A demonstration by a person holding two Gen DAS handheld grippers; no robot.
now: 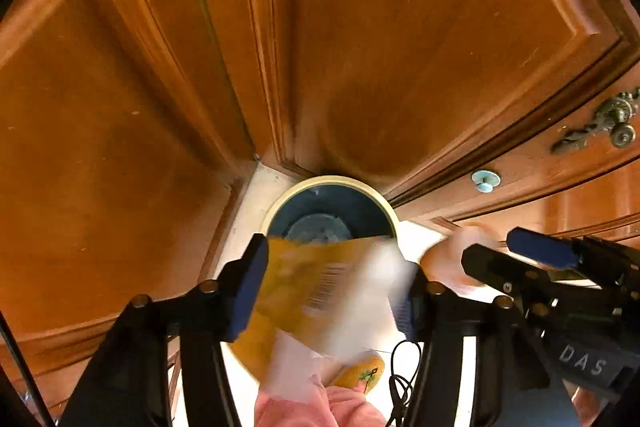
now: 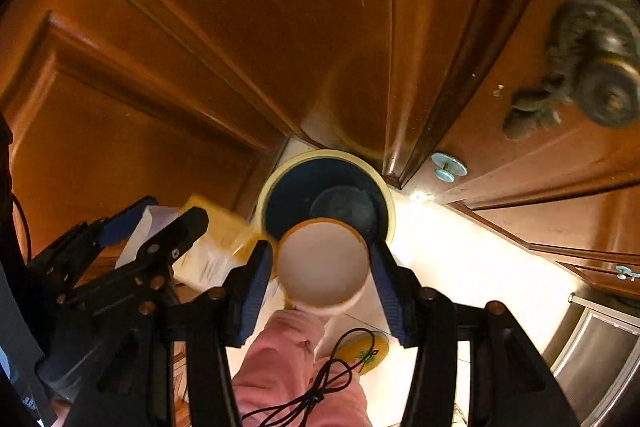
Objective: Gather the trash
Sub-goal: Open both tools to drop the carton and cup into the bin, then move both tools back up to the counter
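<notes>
A round bin with a cream rim [image 1: 332,179] [image 2: 320,154] and a dark blue inside stands on the floor against the wooden cabinets. My left gripper [image 1: 332,279] [image 2: 174,211] hangs just above its near edge, jaws wide apart. A blurred yellow packet [image 1: 296,279] [image 2: 216,223] and some white paper [image 1: 376,291] lie loose between the fingers. My right gripper [image 2: 320,255] [image 1: 490,245] is beside it on the right, over the bin's mouth, shut on a white paper cup [image 2: 324,267] [image 1: 448,255] with its opening facing the camera.
Wooden cabinet doors [image 1: 400,47] rise close behind the bin, with a brass knob [image 2: 600,83] and a pale blue stud [image 2: 448,167]. Below are the person's pink clothing [image 2: 296,367], a yellow slipper [image 2: 364,347] and a black cable [image 2: 320,387]. A steel appliance [image 2: 600,347] stands on the right.
</notes>
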